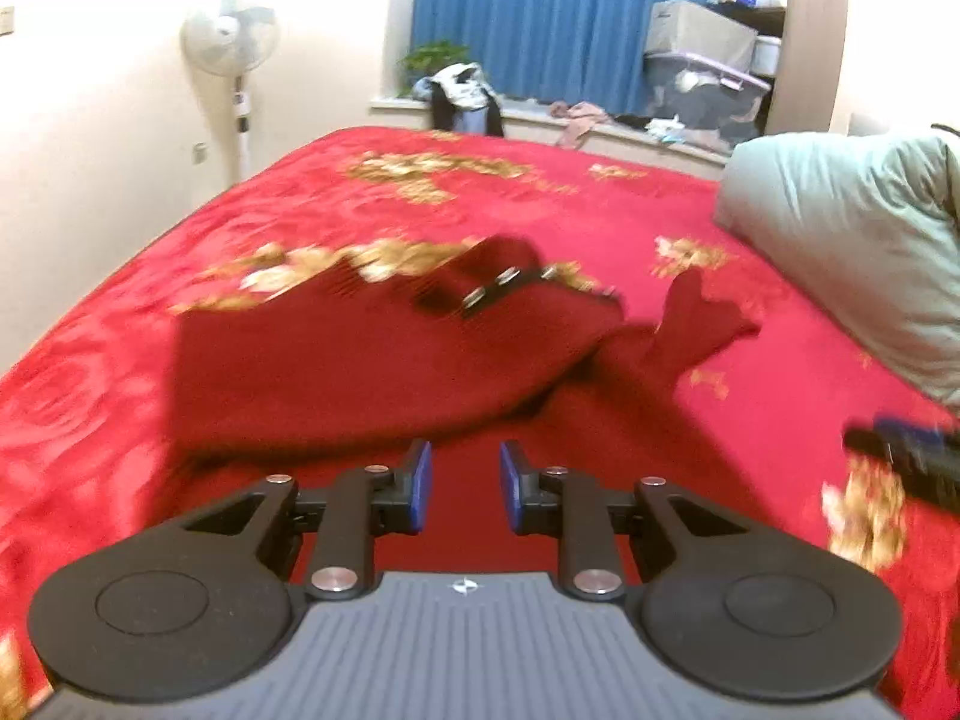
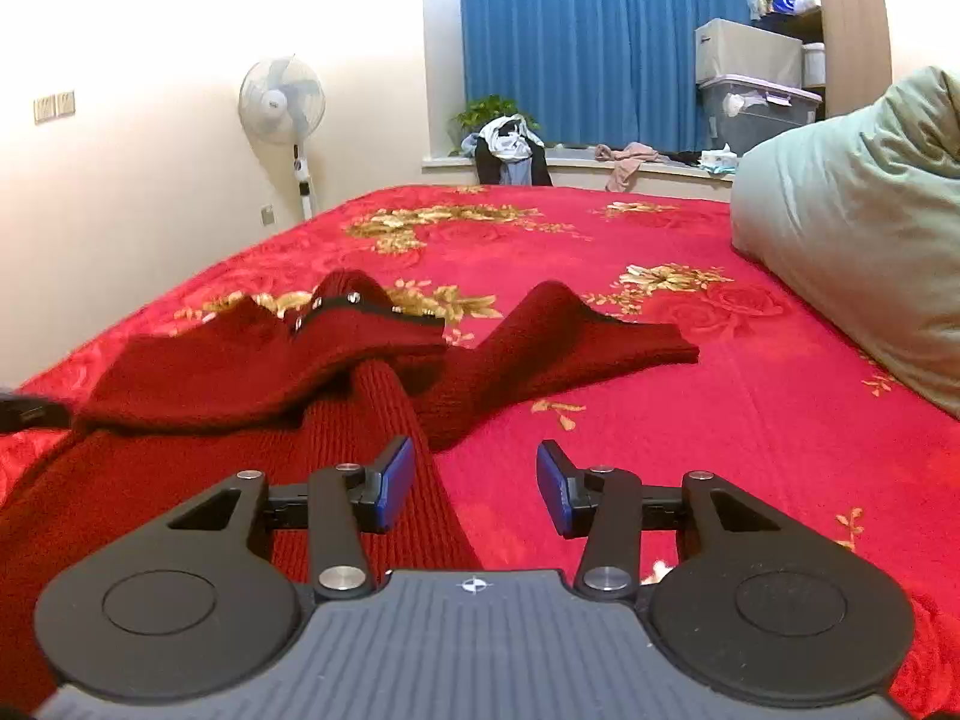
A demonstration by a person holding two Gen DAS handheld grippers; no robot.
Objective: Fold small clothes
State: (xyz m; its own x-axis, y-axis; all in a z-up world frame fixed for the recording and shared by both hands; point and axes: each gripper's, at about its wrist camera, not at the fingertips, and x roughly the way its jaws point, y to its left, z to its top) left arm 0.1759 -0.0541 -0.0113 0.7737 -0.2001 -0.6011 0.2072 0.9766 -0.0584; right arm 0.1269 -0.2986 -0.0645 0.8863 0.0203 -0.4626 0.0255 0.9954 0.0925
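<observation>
A small dark red knitted cardigan [image 1: 360, 360] with a row of metal buttons lies partly folded on the red flowered bedspread [image 1: 540, 210]. One sleeve [image 1: 696, 324] sticks out to the right. My left gripper [image 1: 466, 483] is open and empty just above the cardigan's near edge. In the right wrist view the cardigan [image 2: 252, 372] lies ahead and to the left, with a sleeve [image 2: 576, 342] spread to the right. My right gripper [image 2: 475, 483] is open and empty, its left finger over the knit. The right gripper [image 1: 912, 456] shows blurred at the left view's right edge.
A pale green pillow [image 2: 852, 222] lies on the bed at the right. Beyond the bed are a standing fan [image 2: 282, 102], a blue curtain [image 2: 576, 42], a windowsill with clothes [image 2: 510, 144] and storage boxes [image 2: 756, 96]. The bed's edge falls off at the left.
</observation>
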